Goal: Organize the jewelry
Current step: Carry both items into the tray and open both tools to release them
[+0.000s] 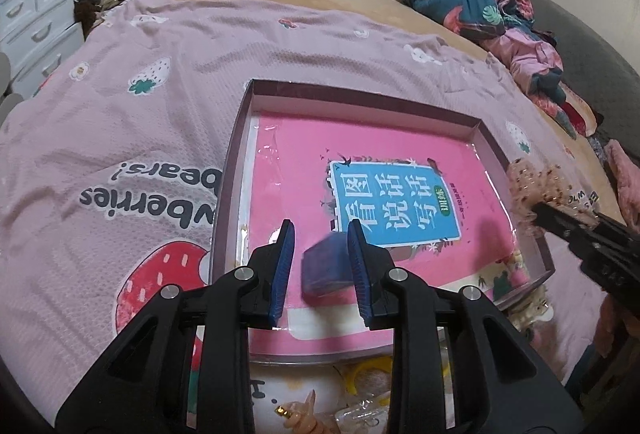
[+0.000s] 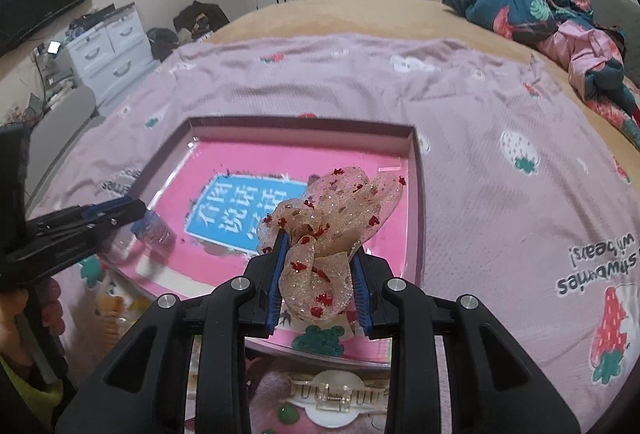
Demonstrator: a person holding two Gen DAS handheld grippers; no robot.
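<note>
Two claws over the box (image 1: 516, 169): clear hair clip (image 2: 334, 392) only in right view.

I count one shallow purple cardboard box lid (image 1: 236, 137) and one pink glossy book (image 1: 288, 153) lying inside it. One small translucent blue-purple block (image 1: 326, 266), one sheer beige glittery bow with red flecks (image 2: 332, 230). Below my right view, one clear plastic claw hair clip (image 2: 334, 392). Near my left view's bottom edge, one yellow ring-shaped band (image 1: 370, 370). Two black grippers with blue pads: left (image 1: 321, 266), right (image 2: 320, 274).
</note>
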